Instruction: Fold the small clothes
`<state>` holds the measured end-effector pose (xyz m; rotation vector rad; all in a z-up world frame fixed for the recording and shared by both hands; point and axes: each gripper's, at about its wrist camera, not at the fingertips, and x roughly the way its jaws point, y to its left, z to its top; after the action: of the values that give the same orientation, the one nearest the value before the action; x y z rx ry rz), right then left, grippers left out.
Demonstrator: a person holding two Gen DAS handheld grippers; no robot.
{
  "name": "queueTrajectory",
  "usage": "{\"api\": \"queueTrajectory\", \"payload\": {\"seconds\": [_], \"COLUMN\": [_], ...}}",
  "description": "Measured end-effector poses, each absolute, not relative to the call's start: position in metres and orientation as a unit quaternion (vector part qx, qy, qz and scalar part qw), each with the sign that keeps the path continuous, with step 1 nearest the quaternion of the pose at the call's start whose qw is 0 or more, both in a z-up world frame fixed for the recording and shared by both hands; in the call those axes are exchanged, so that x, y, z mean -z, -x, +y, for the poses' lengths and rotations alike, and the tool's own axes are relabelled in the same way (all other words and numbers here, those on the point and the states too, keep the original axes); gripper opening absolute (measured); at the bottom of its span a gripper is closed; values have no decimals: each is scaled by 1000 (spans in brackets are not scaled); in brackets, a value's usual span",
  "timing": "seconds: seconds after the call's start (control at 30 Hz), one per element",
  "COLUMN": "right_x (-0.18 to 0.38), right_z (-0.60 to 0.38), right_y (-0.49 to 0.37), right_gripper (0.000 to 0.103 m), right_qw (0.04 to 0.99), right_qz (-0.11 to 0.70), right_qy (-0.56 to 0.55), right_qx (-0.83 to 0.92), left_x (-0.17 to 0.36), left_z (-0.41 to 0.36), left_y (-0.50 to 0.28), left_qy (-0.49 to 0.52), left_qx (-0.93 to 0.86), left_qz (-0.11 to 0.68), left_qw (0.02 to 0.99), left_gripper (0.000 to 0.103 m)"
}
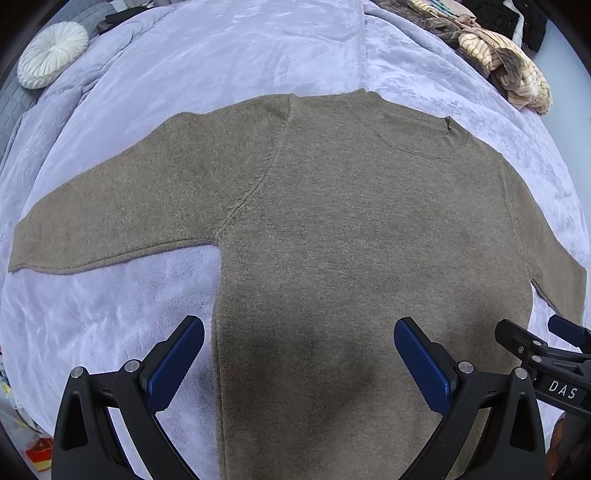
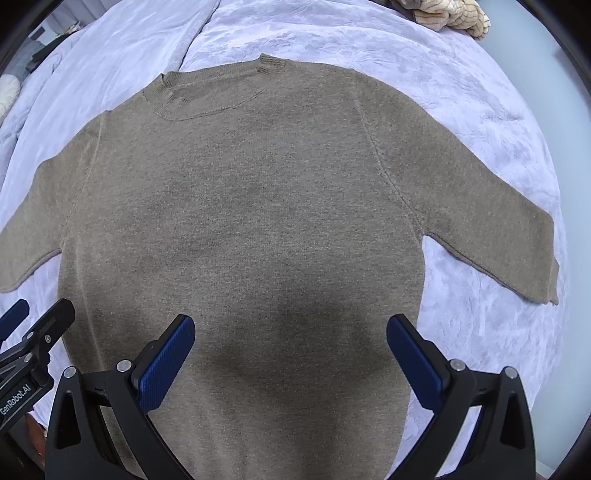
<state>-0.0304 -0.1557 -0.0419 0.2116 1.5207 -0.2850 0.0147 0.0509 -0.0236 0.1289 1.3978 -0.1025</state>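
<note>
A taupe knit sweater (image 1: 351, 229) (image 2: 251, 206) lies flat and spread out on a lavender plush blanket (image 1: 229, 51) (image 2: 369, 40), collar away from me and both sleeves stretched out sideways. My left gripper (image 1: 299, 328) hovers open over the sweater's lower left side, one blue pad (image 1: 173, 365) above the blanket and the other pad above the knit. My right gripper (image 2: 290, 326) hovers open over the lower middle of the sweater; its tip (image 1: 532, 336) also shows at the right edge of the left wrist view. Neither holds anything.
A pile of striped and dark clothes (image 1: 506, 55) (image 2: 447, 14) lies at the far right of the bed. A round white pleated cushion (image 1: 51, 53) sits at the far left. Red packaging (image 1: 38, 448) shows past the bed's near left edge.
</note>
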Motion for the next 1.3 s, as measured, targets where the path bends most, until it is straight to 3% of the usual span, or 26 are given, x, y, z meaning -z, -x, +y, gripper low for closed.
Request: {"api": "queueTrajectory", "payload": {"seconds": [0.23, 0.57, 0.8, 0.87, 0.9, 0.93, 0.97, 1.0, 1.3], "right_x": [37, 42, 52, 55, 57, 58, 59, 59, 57], "right_z": [-112, -50, -24, -19, -17, -15, -14, -13, -34], "right_y": [19, 14, 16, 17, 17, 18, 19, 20, 38], "right_gripper": [103, 103, 103, 103, 103, 103, 103, 103, 103], "right_qw": [726, 725, 716, 712, 711, 710, 709, 709, 716], "right_qz": [680, 687, 698, 701, 702, 704, 705, 705, 696], "right_qy": [-53, -49, -34, -30, -30, -29, -28, -27, -63], "right_qx": [88, 21, 1, -2, -2, -3, -3, -3, 1], "left_x": [30, 68, 108, 104, 102, 102, 105, 106, 13], "left_z": [98, 286, 358, 358, 356, 355, 353, 348, 301], "left_y": [-23, -41, -57, -62, -65, -68, -71, -80, -84], "left_qy": [22, 205, 340, 344, 340, 340, 342, 350, 246], "left_qx": [58, -58, -76, -78, -78, -75, -70, -57, 42], "left_qz": [641, 555, 490, 461, 450, 447, 445, 440, 372], "left_qw": [765, 804, 799, 815, 822, 824, 824, 825, 894], "left_gripper": [103, 103, 103, 92, 69, 39, 28, 10, 10]}}
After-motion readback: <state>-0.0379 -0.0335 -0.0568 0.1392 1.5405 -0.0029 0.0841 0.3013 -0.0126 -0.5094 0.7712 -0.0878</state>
